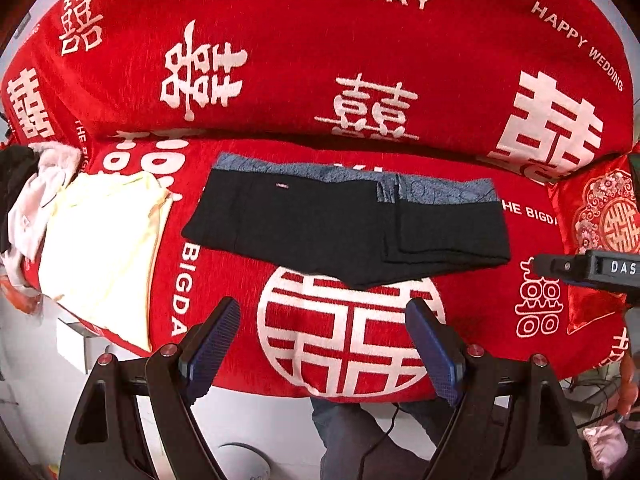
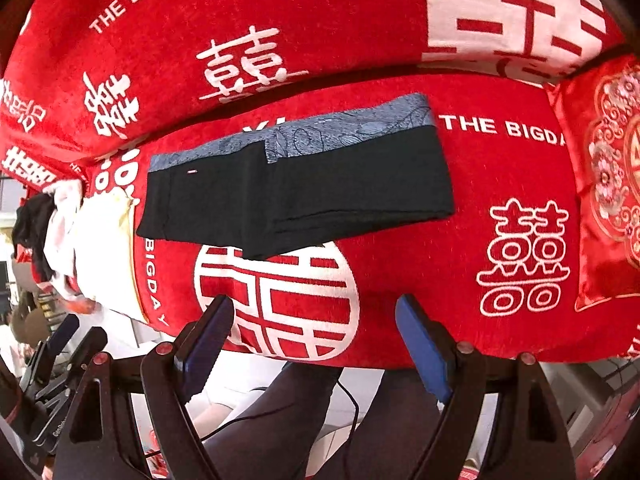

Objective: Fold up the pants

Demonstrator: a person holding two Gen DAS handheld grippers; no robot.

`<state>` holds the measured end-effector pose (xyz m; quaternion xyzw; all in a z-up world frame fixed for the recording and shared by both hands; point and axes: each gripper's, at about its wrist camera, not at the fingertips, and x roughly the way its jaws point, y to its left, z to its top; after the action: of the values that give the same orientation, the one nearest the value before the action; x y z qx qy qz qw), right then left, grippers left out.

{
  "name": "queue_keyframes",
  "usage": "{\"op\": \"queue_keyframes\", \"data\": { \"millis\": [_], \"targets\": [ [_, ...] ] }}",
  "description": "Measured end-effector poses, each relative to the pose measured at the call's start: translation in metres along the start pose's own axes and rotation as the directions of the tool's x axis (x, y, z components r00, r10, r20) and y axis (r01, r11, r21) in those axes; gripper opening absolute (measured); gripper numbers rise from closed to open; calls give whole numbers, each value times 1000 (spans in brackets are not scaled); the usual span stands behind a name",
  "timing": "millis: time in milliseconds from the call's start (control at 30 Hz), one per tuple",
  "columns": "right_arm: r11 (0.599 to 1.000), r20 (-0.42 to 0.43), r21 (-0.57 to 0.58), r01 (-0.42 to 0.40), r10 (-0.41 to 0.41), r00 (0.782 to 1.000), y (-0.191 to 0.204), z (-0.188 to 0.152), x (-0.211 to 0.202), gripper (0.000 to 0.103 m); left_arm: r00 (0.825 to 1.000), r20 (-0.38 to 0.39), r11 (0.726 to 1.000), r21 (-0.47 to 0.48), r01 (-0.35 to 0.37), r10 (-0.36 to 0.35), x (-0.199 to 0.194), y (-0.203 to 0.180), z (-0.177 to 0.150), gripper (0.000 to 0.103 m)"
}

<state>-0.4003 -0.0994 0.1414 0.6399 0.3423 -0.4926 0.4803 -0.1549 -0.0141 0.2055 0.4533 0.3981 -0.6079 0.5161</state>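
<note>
Red blanket-covered sofa seat (image 1: pixel 460 320), white lettering; lying on it: folded black pants (image 1: pixel 344 232) at centre, cream garment (image 1: pixel 100 248) at left, embroidered red cushion (image 1: pixel 600 232) at right.

The folded black pants (image 1: pixel 344 232) cover part of the white lettering and the top of the round emblem on the red cover (image 1: pixel 320 60), and the small label (image 1: pixel 282 185) near the waistband is too small to read. The heap of clothes (image 1: pixel 36 208) at the left is partly cut off by the frame edge, so its individual garments cannot be told apart. The embroidered cushion (image 2: pixel 608 184) runs off the right edge, and the person's legs (image 2: pixel 280 420) are partly concealed behind the gripper bodies.
</note>
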Motion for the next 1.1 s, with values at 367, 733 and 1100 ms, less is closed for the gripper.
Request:
{"op": "queue_keyframes", "data": {
  "millis": [367, 733, 1100],
  "targets": [
    [1000, 15, -4, 6, -6, 1000, 3, 0, -7, 86, 1000, 23, 1000, 1, -2, 2, -6, -1, 3, 85],
    [1000, 18, -16, 5, -4, 1000, 7, -1, -10, 86, 999, 43, 1000, 14, -8, 8, -12, -2, 1, 85],
    [1000, 21, -11, 2, -2, 1000, 5, -2, -10, 86, 999, 50, 1000, 17, -13, 12, -15, -2, 2, 85]
  ]
}}
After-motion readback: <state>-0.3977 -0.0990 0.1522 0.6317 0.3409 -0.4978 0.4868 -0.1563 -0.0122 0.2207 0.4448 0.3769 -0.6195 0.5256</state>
